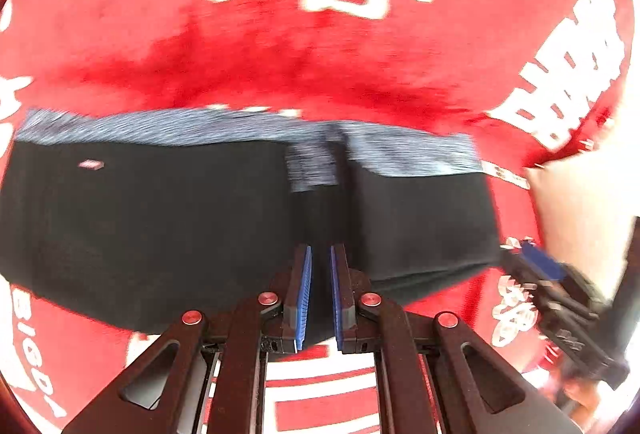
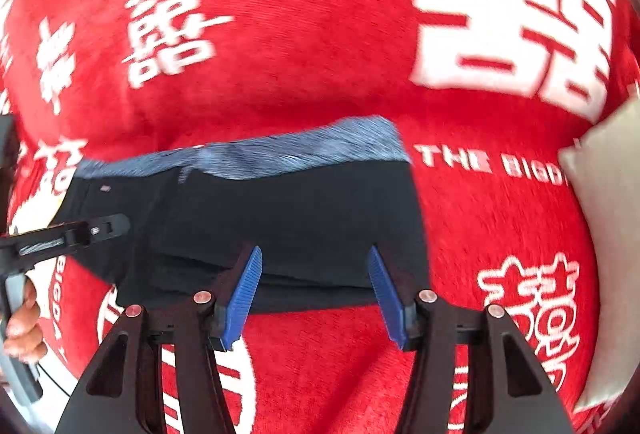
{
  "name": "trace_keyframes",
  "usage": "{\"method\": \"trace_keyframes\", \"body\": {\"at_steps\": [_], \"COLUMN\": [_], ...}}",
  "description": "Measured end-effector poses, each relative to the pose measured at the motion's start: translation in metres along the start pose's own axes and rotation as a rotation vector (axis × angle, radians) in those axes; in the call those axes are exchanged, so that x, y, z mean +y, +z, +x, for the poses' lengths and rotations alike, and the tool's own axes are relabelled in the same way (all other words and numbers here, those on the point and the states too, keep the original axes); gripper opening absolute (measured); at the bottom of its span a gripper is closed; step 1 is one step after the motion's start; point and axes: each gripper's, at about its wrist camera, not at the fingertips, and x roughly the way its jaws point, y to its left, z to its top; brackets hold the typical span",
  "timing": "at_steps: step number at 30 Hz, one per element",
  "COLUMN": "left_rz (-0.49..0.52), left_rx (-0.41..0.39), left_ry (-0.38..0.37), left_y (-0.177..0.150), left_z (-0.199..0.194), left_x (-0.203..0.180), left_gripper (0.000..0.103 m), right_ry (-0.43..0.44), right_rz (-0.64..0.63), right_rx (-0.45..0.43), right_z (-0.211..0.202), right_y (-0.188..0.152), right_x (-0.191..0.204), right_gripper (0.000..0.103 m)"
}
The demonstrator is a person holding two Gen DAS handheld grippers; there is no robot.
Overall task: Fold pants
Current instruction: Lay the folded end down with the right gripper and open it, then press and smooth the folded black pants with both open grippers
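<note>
Pants (image 1: pixel 180 218): black with grey waistband (image 1: pixel 200 128), folded flat on the red blanket (image 1: pixel 320 54).
Left gripper (image 1: pixel 320 254): jaws nearly closed over the pants' near edge; grip uncertain.
Right gripper (image 2: pixel 315 254): jaws spread, empty.
Risk: dragging could undo the layers.
Room: blanket bare beyond the waistband; pillow (image 2: pixel 608 234) right of the pants.

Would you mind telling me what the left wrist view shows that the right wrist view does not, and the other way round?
Only the left wrist view shows the left gripper with its blue pads nearly together over the black fabric, and the grey drawstring tab hanging below the waistband.

Only the right wrist view shows the right gripper spread wide, and the person's hand.

Both show the folded black pants, their grey waistband, the red blanket and a pale cushion.
</note>
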Motion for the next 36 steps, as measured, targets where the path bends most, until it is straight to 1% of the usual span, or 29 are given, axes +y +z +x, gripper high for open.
{"method": "trace_keyframes", "body": {"at_steps": [3,6,7,10,13,15,16,17,19,21,22,24,26,28,30,32,34,35,36], "left_rz": [0.025,0.038,0.033,-0.001,0.012,0.043,0.069,0.086,0.102,0.085,0.068,0.012,-0.012,-0.004,0.02,0.027,0.014,0.008,0.003], "left_rx": [0.032,0.063,0.07,0.118,0.129,0.122,0.116,0.11,0.103,0.057,0.041,0.022,0.014,0.034,0.052,0.041,0.014,-0.003,-0.021], "left_ry": [-0.082,-0.094,-0.101,-0.137,-0.187,-0.228,-0.23,-0.213,-0.152,-0.093,-0.076,-0.079,-0.077,-0.044,-0.028,-0.023,-0.024,-0.014,-0.002], "left_y": [0.007,0.011,0.012,0.013,0.011,0.01,0.008,0.007,0.002,-0.002,-0.002,0.0,0.001,0.001,0.0,-0.001,-0.002,-0.002,-0.003], "left_z": [0.008,0.023,0.023,0.053,0.059,0.05,0.044,0.041,0.037,0.028,0.025,0.021,0.021,0.029,0.038,0.04,0.037,0.034,0.032], "left_x": [-0.019,-0.027,-0.025,-0.018,-0.023,-0.034,-0.041,-0.046,-0.047,-0.039,-0.034,-0.023,-0.015,-0.011,-0.01,-0.01,-0.01,-0.009,-0.009], "left_gripper": [0.01,0.01,0.01,0.01,0.009,0.0,0.0,0.0,0.0,0.001,0.001,0.001,0.001,0.001,0.001,0.001,0.001,0.014,0.065], "right_ry": [0.014,0.03,0.034,0.047,0.058,0.068,0.07,0.07,0.079,0.107,0.118,0.119,0.118,0.129,0.144,0.145,0.144,0.142,0.141], "right_rz": [0.054,0.073,0.074,0.084,0.102,0.122,0.128,0.133,0.137,0.141,0.142,0.132,0.13,0.139,0.154,0.155,0.149,0.148,0.149], "right_rx": [0.034,0.056,0.058,0.062,0.075,0.078,0.077,0.076,0.068,0.068,0.068,0.062,0.06,0.069,0.079,0.081,0.079,0.078,0.08], "right_z": [0.004,0.003,0.002,0.001,0.001,0.0,-0.002,-0.004,-0.008,-0.012,-0.014,-0.015,-0.015,-0.012,-0.01,-0.01,-0.012,-0.012,-0.012], "right_y": [-0.011,-0.022,-0.024,-0.028,-0.029,-0.028,-0.027,-0.026,-0.023,-0.022,-0.022,-0.022,-0.023,-0.025,-0.027,-0.028,-0.029,-0.029,-0.03], "right_x": [-0.011,-0.015,-0.016,-0.018,-0.024,-0.028,-0.03,-0.032,-0.035,-0.037,-0.037,-0.035,-0.033,-0.031,-0.03,-0.028,-0.027,-0.027,-0.027], "right_gripper": [0.06,0.06,0.06,0.06,0.058,0.055,0.054,0.054,0.054,0.054,0.055,0.058,0.059,0.059,0.059,0.059,0.059,0.059,0.059]}}
